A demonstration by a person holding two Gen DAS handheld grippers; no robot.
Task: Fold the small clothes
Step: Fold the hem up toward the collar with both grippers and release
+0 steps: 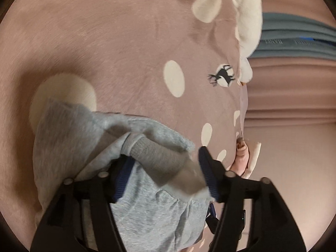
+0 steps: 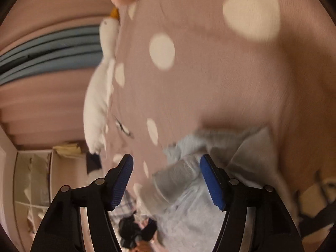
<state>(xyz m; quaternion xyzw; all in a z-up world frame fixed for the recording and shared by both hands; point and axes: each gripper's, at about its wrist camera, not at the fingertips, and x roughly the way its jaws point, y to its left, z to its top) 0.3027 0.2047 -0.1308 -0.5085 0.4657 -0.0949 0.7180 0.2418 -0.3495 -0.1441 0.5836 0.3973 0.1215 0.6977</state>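
Note:
A small grey sweatshirt (image 1: 67, 138) lies crumpled on a pink bed cover with cream dots (image 1: 117, 48). Its ribbed cuff (image 1: 155, 155) lies between the fingers of my left gripper (image 1: 162, 163), which stands open around it, with grey cloth draped over the left finger. In the right wrist view the same grey garment (image 2: 199, 216) lies low in the frame, blurred. My right gripper (image 2: 167, 168) is open, its blue-padded fingers (image 2: 211, 182) either side of the ribbed cuff (image 2: 176, 174) without closing on it.
A white plush toy (image 1: 250, 16) lies at the cover's edge; it also shows in the right wrist view (image 2: 96, 105). A blue-grey mat (image 1: 298, 40) lies beyond. A dark object (image 2: 134, 233) and checked cloth (image 2: 124, 205) sit near the bottom.

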